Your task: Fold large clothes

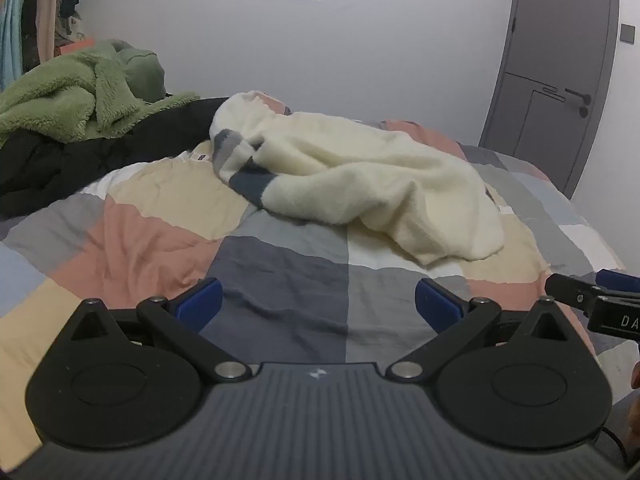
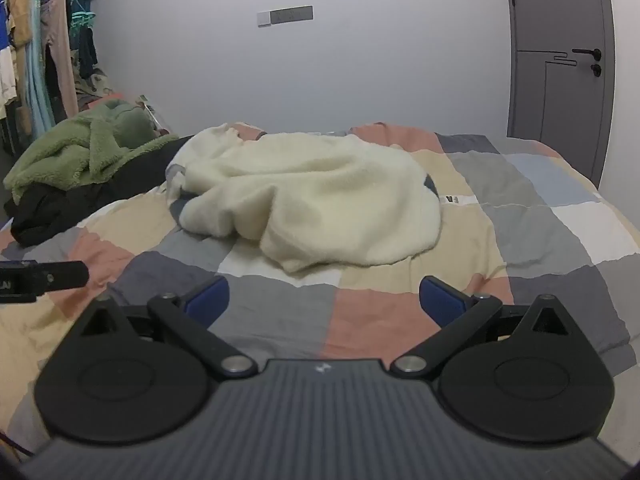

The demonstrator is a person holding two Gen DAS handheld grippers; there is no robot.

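Lighting: dim, even and cool in both wrist views, source not visible; the wall [image 1: 360,48] read as flat grey-lilac with no hot spot. Shadows: soft and shallow, limited to folds of the cream fleece garment [image 1: 360,176] and creases of the patchwork bedcover [image 1: 280,280]. Glare: none, apart from faint sheen on the metal pivot pins of the gripper bodies at 6 o'clock. Distortion: strong fisheye; the door [image 2: 560,60] bowed at 2 o'clock, the hanging clothes [image 2: 36,60] leaned inward at 10 o'clock. Focus: mid-bed moderately sharp; fleece texture smeared and soft; fine grain and compression noise throughout.
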